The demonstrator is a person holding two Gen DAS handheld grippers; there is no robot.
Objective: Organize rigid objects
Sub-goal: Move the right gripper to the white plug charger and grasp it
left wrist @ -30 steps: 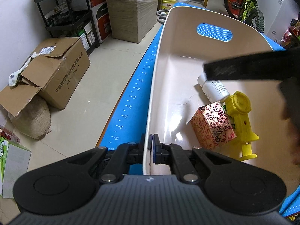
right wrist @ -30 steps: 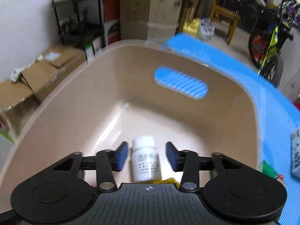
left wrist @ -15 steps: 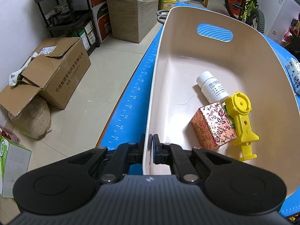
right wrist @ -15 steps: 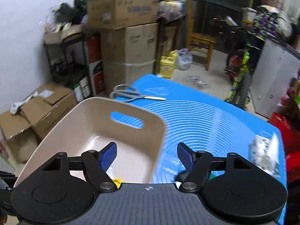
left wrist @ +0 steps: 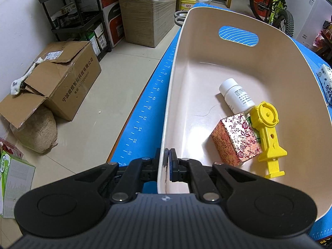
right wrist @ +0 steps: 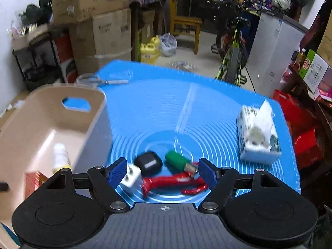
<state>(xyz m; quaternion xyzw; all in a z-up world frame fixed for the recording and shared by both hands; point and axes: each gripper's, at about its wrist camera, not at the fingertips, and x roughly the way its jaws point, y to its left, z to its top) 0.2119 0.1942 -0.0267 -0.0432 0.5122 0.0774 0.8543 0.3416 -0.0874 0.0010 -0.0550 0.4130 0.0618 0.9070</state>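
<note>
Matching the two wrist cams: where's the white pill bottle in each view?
Left wrist: white pill bottle lies right of centre on the bin floor, touching the yellow toy.
Right wrist: blurred, far left, low, inside the bin.
Shared landmark: the bin's oval handle cutout.

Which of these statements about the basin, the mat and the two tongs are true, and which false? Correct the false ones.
1. The left tongs clamp the beige basin by its rim. True.
2. The white bottle stands upright in the basin. False: it lies on its side.
3. The right tongs grip the red tool. False: they are opening and hold nothing.
4. A tissue pack sits on the blue mat. True.
5. The black case lies inside the basin. False: on the mat.
</note>
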